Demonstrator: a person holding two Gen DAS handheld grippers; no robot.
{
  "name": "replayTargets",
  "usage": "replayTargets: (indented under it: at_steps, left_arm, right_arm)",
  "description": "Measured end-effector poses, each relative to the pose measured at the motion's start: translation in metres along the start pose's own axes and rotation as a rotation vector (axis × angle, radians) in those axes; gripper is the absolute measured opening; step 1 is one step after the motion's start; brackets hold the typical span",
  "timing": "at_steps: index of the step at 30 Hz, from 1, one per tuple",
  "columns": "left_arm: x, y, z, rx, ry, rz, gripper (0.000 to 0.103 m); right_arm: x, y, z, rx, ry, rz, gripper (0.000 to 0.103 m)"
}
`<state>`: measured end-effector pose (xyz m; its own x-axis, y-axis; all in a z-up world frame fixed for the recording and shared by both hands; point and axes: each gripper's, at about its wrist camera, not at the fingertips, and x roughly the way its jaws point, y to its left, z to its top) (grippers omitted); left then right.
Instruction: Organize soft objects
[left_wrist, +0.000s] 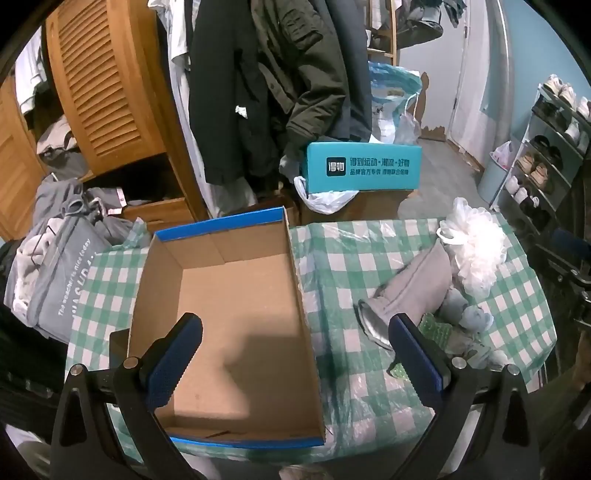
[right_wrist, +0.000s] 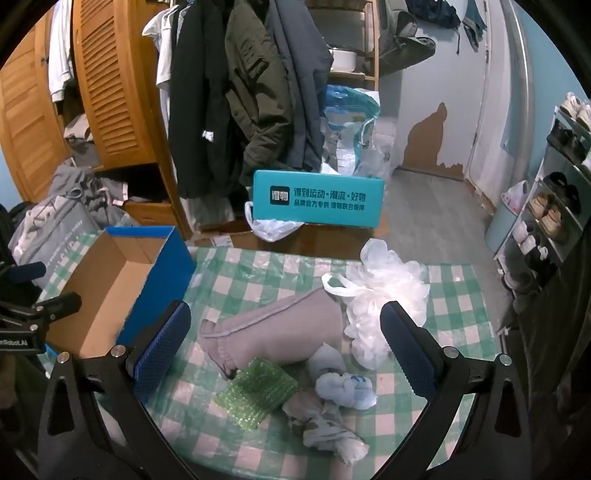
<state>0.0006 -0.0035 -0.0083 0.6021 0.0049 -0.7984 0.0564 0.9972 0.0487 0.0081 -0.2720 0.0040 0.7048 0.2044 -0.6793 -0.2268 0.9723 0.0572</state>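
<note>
An open, empty cardboard box with blue edges (left_wrist: 236, 317) sits on the green checked table; it also shows in the right wrist view (right_wrist: 122, 280). My left gripper (left_wrist: 295, 354) is open above the box's near right side. My right gripper (right_wrist: 284, 350) is open over a pile of soft things: a grey sleeve-like cloth (right_wrist: 273, 332), green bubble wrap (right_wrist: 255, 393), pale blue socks (right_wrist: 343, 384), a crumpled grey-white cloth (right_wrist: 325, 424) and a white plastic bag (right_wrist: 388, 306). The pile lies right of the box in the left wrist view (left_wrist: 424, 291).
A teal box (right_wrist: 317, 201) stands on a brown surface beyond the table. Hanging coats (right_wrist: 236, 92) and a wooden wardrobe (right_wrist: 110, 85) are behind. A grey bag of clothes (left_wrist: 59, 273) sits left. A shoe rack (right_wrist: 554, 192) stands right.
</note>
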Motion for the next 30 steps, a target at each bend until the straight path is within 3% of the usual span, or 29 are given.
replayTargets:
  at_steps: [30]
  left_arm:
    - [-0.0017, -0.0021, 0.0001, -0.003, -0.003, -0.005, 0.102]
  right_arm:
    - [0.0024, 0.0073, -0.0005, -0.004, 0.002, -0.003, 0.101]
